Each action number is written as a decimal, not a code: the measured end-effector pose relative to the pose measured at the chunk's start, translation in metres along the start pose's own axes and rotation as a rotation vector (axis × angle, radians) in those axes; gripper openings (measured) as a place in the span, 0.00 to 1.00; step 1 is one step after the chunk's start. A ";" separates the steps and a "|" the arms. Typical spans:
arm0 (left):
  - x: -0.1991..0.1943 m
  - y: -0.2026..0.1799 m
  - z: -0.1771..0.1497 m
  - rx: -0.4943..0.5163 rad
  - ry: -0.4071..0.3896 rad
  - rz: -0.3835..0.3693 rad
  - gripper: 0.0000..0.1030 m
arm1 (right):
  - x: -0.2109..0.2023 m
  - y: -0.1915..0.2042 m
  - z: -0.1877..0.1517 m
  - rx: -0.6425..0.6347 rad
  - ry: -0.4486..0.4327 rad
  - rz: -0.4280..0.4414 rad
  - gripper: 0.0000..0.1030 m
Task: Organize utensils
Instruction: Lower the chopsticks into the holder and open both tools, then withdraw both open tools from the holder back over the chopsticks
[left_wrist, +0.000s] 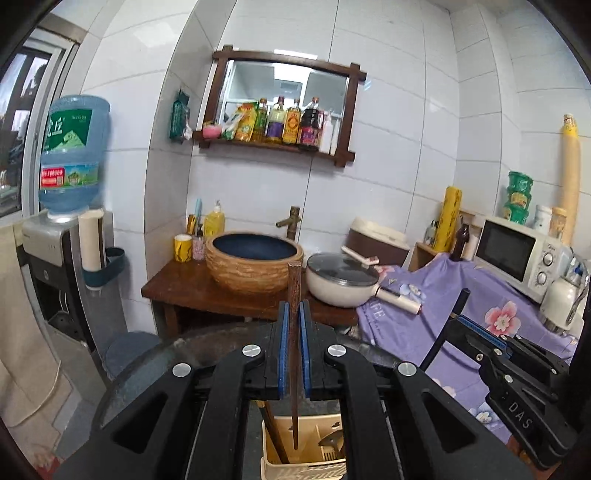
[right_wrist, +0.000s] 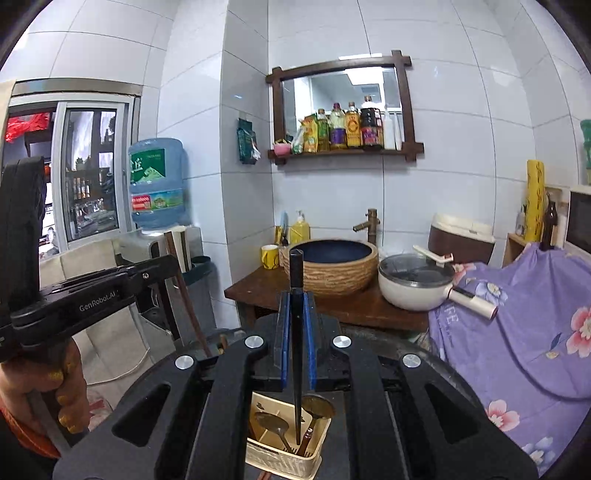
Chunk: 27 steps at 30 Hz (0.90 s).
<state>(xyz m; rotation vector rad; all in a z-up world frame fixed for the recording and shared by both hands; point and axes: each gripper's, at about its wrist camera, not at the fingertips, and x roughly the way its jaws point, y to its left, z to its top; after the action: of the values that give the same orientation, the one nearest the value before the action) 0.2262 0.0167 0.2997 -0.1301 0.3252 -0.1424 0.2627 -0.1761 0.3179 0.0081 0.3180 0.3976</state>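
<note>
My left gripper is shut on a brown wooden chopstick that hangs upright, its tip just above a cream slotted utensil basket. My right gripper is shut on a black chopstick, also upright, with its tip over the same basket. Spoons, a fork and brown chopsticks stand in the basket. Each view catches the other tool: the right gripper with its black chopstick, and the left gripper with its brown chopstick, held by a person's hand.
The basket stands on a dark round table. Behind are a wooden counter with a woven basin and a white lidded pot. A purple floral cloth and microwave lie right, a water dispenser left.
</note>
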 end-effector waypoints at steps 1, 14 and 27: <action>0.005 0.002 -0.006 -0.002 0.016 0.002 0.06 | 0.008 -0.002 -0.010 0.006 0.022 -0.001 0.08; 0.049 0.021 -0.080 -0.032 0.177 0.000 0.06 | 0.044 -0.017 -0.071 0.074 0.135 -0.020 0.08; 0.037 0.026 -0.099 -0.029 0.172 -0.012 0.48 | 0.036 -0.028 -0.087 0.094 0.103 -0.069 0.58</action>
<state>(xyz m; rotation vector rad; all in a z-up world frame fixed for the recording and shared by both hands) 0.2312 0.0263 0.1911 -0.1488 0.4978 -0.1614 0.2779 -0.1928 0.2226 0.0681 0.4375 0.3146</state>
